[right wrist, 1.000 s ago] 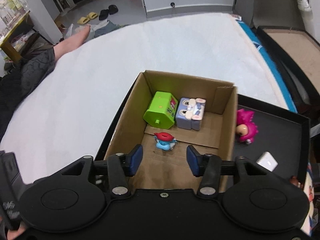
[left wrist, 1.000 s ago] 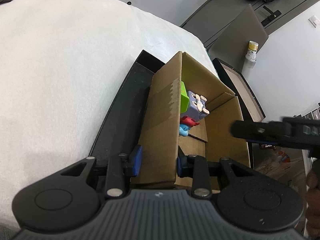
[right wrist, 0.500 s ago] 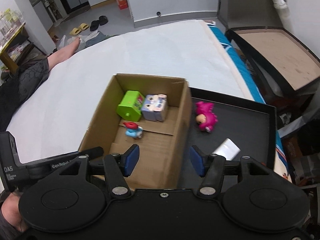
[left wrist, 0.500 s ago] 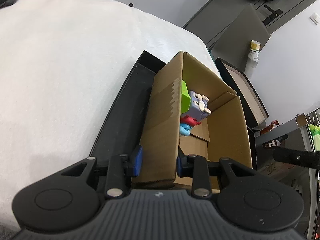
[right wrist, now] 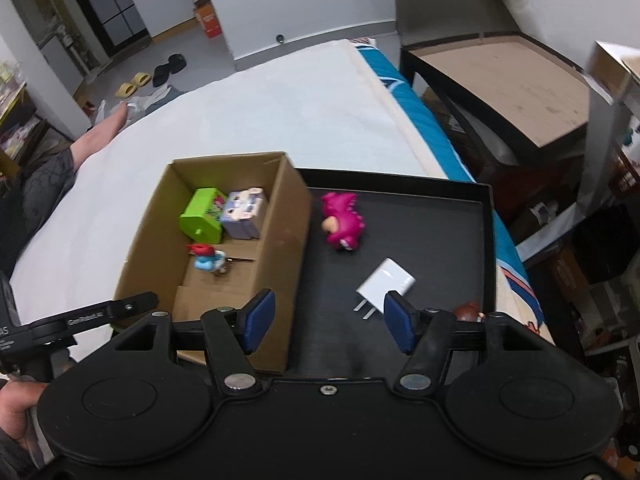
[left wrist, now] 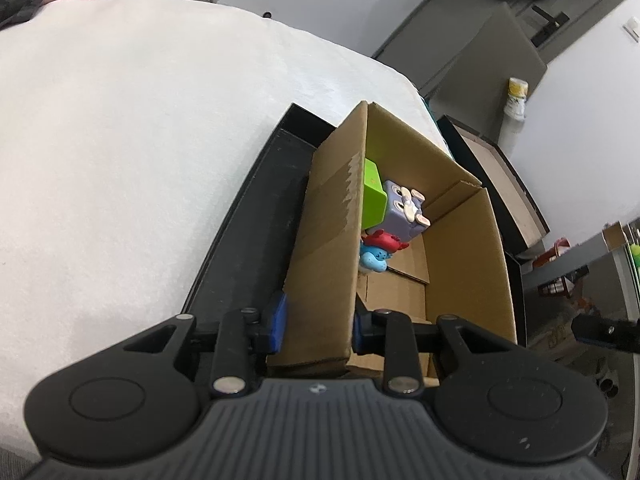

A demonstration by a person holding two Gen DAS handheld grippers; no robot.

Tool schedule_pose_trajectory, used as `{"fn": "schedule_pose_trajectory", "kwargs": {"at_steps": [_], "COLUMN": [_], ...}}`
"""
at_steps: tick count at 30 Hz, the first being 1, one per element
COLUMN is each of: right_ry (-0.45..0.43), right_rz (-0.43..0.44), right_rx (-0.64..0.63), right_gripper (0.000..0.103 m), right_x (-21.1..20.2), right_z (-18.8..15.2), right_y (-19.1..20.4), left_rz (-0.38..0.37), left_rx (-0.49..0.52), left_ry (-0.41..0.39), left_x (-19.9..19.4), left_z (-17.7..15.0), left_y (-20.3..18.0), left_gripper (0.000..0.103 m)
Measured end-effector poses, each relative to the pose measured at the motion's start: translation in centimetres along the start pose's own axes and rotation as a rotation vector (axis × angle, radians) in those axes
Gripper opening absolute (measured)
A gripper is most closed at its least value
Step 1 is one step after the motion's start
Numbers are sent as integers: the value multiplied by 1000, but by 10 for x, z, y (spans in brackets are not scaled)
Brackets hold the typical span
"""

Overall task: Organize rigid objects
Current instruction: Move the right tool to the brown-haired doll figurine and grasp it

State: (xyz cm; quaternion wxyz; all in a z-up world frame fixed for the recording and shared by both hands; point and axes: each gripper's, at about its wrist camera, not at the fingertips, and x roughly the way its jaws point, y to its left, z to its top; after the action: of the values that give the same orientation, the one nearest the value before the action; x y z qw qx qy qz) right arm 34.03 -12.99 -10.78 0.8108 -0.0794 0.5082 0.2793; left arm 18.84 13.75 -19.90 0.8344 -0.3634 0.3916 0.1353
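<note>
**Left clamps the box, right lines up on the charger**

Left wrist view: the left gripper (left wrist: 318,322) is pinched tight on the near wall of the cardboard box (left wrist: 332,232), one pad outside, one inside, probably to steady it for loading. The box runs lengthwise away from the camera on the black tray (left wrist: 256,220). Inside sit a green cube (left wrist: 374,194), a lilac block toy (left wrist: 402,212) and a small blue figure with a red cap (left wrist: 374,254).

Right wrist view: the right gripper (right wrist: 326,322) hangs over the tray, its jaws just widening with nothing between them. Just ahead lies the white charger (right wrist: 386,282), flat, prongs pointing toward the camera, its long axis slanting up to the right. Beyond it, a pink dinosaur toy (right wrist: 342,222) lies beside the box wall. The charger looks like the next pick.
</note>
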Motion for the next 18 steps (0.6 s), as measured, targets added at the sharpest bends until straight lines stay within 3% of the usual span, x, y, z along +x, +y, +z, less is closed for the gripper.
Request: {"fn": "schedule_pose_trajectory", "kwargs": {"at_steps": [18], "right_ry": [4], "right_rz": [-34], "right_rx": [160], "right_gripper": [61], "right_x": [30], "right_z": [-15], "right_y": [-75], "left_rz": [53], "left_rx": [-4], "left_ry": [-35], "left_x": [-2], "left_z": [1], "left_y": [0], "left_gripper": [28]}}
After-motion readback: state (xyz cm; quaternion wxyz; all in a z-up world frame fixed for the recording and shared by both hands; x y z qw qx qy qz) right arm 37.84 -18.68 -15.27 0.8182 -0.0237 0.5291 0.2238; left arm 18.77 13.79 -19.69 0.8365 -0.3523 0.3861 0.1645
